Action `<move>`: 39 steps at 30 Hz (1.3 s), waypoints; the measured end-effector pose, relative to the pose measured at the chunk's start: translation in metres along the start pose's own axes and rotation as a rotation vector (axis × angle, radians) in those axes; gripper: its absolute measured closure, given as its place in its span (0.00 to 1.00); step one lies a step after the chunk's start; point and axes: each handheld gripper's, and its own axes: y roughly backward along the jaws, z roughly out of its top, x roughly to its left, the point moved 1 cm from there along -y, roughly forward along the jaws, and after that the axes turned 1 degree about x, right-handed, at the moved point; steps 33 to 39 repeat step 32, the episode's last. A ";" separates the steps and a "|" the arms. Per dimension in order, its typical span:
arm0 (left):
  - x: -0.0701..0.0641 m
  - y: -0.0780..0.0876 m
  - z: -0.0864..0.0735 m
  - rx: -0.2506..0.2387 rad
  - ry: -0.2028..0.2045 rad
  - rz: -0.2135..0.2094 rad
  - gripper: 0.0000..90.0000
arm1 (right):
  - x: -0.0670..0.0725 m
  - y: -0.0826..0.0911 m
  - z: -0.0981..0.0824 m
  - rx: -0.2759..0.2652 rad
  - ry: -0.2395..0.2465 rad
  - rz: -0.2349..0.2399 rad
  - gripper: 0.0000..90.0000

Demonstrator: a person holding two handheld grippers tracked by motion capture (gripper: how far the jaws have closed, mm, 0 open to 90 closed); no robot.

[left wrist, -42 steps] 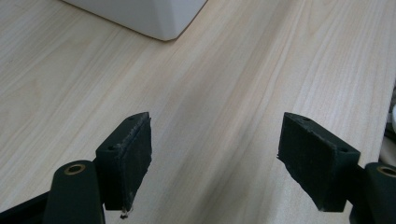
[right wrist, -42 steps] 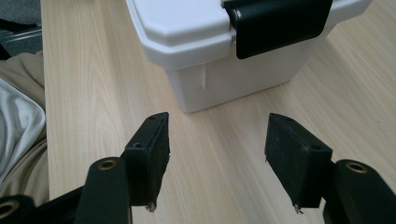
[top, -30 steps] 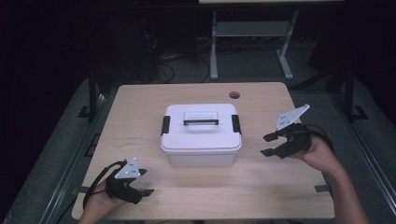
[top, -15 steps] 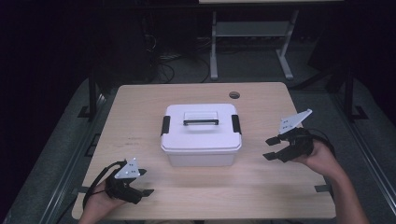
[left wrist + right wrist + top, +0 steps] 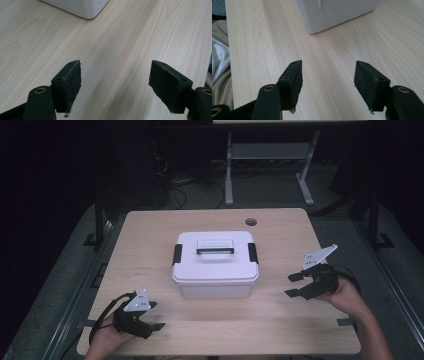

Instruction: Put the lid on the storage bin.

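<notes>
Near edge of the table (image 5: 280, 330): left gripper (image 5: 150, 320) is seen close to the near-left corner, resting low by the near edge, jaws spread, nothing between them. In the left gripper view (image 5: 115, 82) bare wood is seen between the pads, and one bottom corner of the white box (image 5: 80, 7) is cut off at the top edge, up and to the left of the jaw line.

Right side, nearer the right edge: right gripper (image 5: 295, 285) is held in a hand (image 5: 345, 292) above the wood, jaws spread, nothing pinched, tips turned toward the box. In the right gripper view (image 5: 328, 82) the box's corner (image 5: 332, 12) is seen ahead and slightly left of the gap, lid cropped off.

Middle of the table: white box (image 5: 216, 265) sits square to the edges, lid on, black handle (image 5: 215, 251) lying flat on top, black latch on each short end (image 5: 176, 254) (image 5: 253, 253). Long axis runs left to right, so each latch faces its own side's gripper.

Judged: right gripper is the nearer one, roughly level with the right latch; box lies to its left. Left gripper is well apart, box ahead and to its right.

Hard to tell: whether latches are clipped or loose; box contents hidden. Far edge: a cable hole (image 5: 251, 222); dark room behind, a stand's legs (image 5: 270, 175) barely made out.
</notes>
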 end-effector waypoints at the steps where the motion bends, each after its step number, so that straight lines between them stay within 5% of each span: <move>1: 0.000 0.000 0.000 0.000 0.001 -0.001 0.29 | -0.001 -0.001 -0.002 -0.002 0.003 0.000 0.43; 39: 0.001 -0.002 0.000 0.005 0.001 -0.002 0.29 | 0.004 -0.005 -0.034 -0.015 -0.040 0.005 0.43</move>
